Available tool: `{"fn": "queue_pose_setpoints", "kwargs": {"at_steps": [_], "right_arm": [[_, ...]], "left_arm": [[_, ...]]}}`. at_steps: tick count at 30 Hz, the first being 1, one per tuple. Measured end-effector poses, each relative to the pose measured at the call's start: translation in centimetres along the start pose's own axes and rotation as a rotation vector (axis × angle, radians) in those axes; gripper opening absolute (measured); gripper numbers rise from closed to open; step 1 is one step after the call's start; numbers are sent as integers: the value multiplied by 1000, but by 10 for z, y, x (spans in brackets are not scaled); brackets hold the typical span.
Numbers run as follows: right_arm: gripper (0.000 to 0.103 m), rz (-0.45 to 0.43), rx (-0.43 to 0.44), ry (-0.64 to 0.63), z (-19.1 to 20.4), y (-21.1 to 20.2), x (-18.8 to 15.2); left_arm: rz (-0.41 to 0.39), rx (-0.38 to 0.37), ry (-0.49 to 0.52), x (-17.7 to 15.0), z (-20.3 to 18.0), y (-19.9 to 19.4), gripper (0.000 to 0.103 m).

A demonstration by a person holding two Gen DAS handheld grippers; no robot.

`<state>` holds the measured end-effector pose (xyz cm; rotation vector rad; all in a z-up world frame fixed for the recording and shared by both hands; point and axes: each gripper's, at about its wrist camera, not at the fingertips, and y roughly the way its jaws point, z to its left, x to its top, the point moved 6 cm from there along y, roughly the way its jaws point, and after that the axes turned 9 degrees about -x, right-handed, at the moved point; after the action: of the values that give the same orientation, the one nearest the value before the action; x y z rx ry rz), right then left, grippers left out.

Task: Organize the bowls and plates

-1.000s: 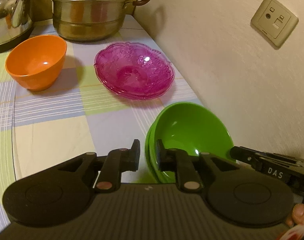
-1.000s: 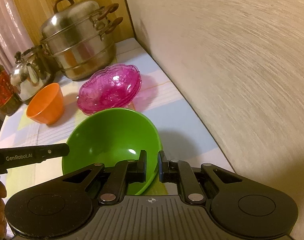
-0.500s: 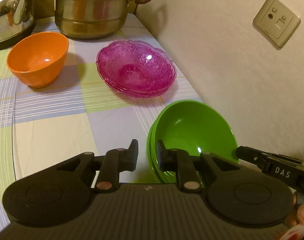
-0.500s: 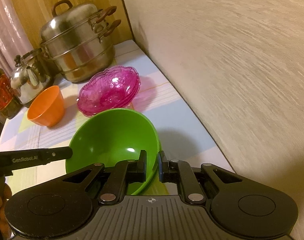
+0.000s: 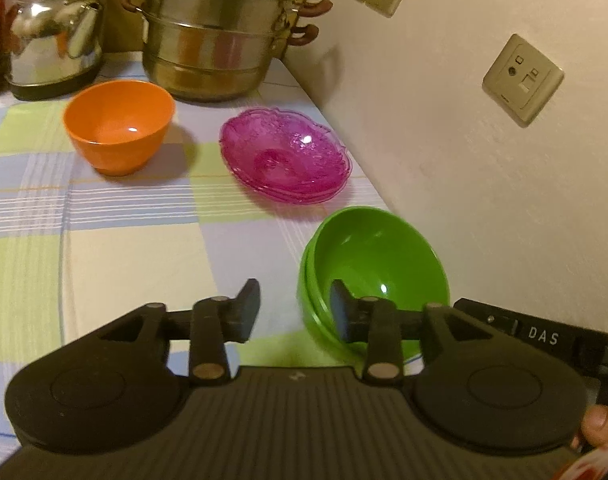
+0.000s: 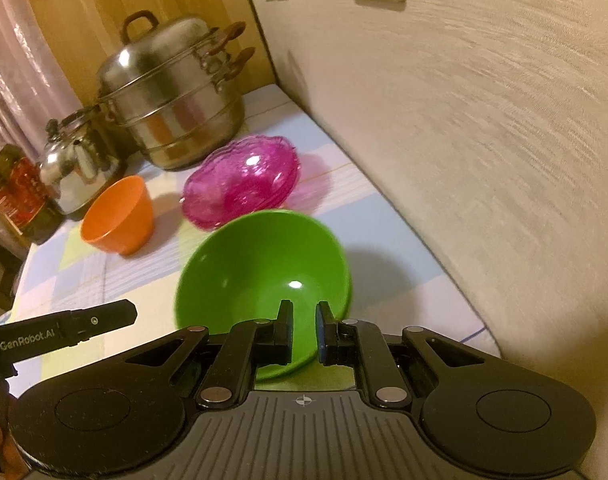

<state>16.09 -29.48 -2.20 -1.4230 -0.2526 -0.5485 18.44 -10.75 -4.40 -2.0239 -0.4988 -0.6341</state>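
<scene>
Your left gripper (image 5: 295,312) has just been opening: its fingers (image 5: 246,310) stand apart, one on either side of the near rim of the glossy green plastic bowls (image 5: 378,268), neither pad pressing on it. There are two of them, nested, as the doubled rim on the left side shows. Your right gripper (image 6: 304,330) has also just begun to part; a narrow gap shows between its fingers (image 6: 285,332), with the green rim (image 6: 264,280) in that gap, and you cannot tell whether the pads touch it. The green stack sits on the checked pastel tablecloth (image 5: 124,240), close against the cream textured wall (image 5: 484,180). Beyond it, apart from it, lie the stacked magenta patterned glass dishes (image 5: 284,156), and to their left stands the round orange plastic bowl (image 5: 118,124), upright. Behind both stand the tiered stainless steel steamer pot (image 5: 216,36) with brown handles and the shiny metal kettle (image 5: 54,50). A beige wall socket (image 5: 522,78) is mounted above the green stack. In the right wrist view a dark oil bottle (image 6: 14,196) with a red label stands at the table's far left edge.
</scene>
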Motion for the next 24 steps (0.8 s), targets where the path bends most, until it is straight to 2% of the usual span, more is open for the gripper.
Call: {"fn": "queue_pose_setpoints", "kwargs": {"at_steps": [2, 3, 4, 7, 8, 14, 24], "right_arm": [[38, 6, 12, -5, 6, -4, -4], [56, 8, 22, -7, 10, -7, -6], [60, 7, 31, -8, 13, -9, -8], [60, 14, 44, -30, 23, -15, -15], [60, 17, 47, -37, 27, -17, -16], [60, 38, 85, -88, 52, -23, -30], [60, 50, 133, -141, 85, -27, -43]], "left_arm": [[-5, 16, 3, -5, 3, -9, 43], [-5, 28, 1, -8, 5, -14, 48], [-5, 38, -2, -11, 7, -18, 54], [-8, 89, -10, -18, 14, -30, 65], [-9, 102, -10, -20, 15, -34, 65], [-9, 167, -25, -33, 29, -57, 66], [-84, 227, -60, -41, 49, -87, 66]]}}
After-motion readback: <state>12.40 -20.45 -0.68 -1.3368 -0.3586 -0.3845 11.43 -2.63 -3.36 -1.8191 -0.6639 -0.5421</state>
